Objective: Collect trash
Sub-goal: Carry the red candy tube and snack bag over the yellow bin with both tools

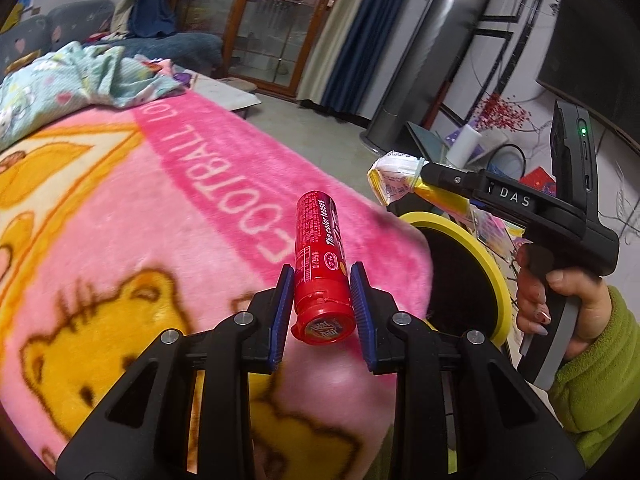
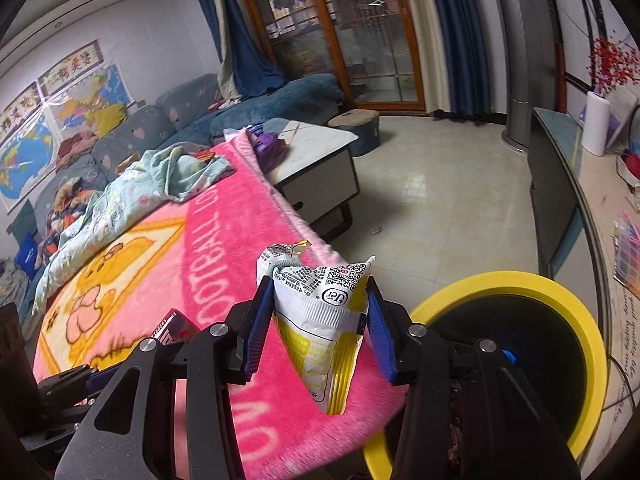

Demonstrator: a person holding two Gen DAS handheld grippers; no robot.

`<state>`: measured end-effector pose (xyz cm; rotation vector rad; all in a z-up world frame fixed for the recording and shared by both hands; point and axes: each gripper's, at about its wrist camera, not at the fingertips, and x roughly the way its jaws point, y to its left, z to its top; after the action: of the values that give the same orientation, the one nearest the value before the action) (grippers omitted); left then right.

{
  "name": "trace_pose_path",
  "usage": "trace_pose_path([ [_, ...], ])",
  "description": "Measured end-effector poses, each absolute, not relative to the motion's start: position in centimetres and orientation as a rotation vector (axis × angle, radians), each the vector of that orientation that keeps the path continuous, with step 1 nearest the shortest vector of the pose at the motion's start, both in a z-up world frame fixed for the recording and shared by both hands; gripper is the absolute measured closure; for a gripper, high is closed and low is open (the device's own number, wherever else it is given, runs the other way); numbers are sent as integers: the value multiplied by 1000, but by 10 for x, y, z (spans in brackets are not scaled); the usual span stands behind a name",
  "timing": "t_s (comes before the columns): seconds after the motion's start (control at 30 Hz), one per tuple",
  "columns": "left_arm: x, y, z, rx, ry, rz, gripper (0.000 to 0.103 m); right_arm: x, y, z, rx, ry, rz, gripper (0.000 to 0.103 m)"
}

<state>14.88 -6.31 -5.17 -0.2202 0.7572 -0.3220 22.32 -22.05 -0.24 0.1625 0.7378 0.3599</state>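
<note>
The left gripper (image 1: 322, 298) pinches a stiff, light red tube (image 1: 320, 264) near its cap. The right gripper (image 2: 318, 316) pinches a crinkly snack bag (image 2: 324, 320) mid-body; it looks weightless, crushable

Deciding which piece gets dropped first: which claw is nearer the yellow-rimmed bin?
Right. The right claw, holding the snack bag, is right beside the bin's rim. The left claw, holding the red tube, is farther back over the pink blanket.
</note>
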Motion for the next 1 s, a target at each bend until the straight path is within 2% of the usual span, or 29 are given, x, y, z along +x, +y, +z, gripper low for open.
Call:
trace_pose_path([
  [1.0,160,-150,-33,-78,718,-487,81,185,-339,-3,265,681,113,60],
])
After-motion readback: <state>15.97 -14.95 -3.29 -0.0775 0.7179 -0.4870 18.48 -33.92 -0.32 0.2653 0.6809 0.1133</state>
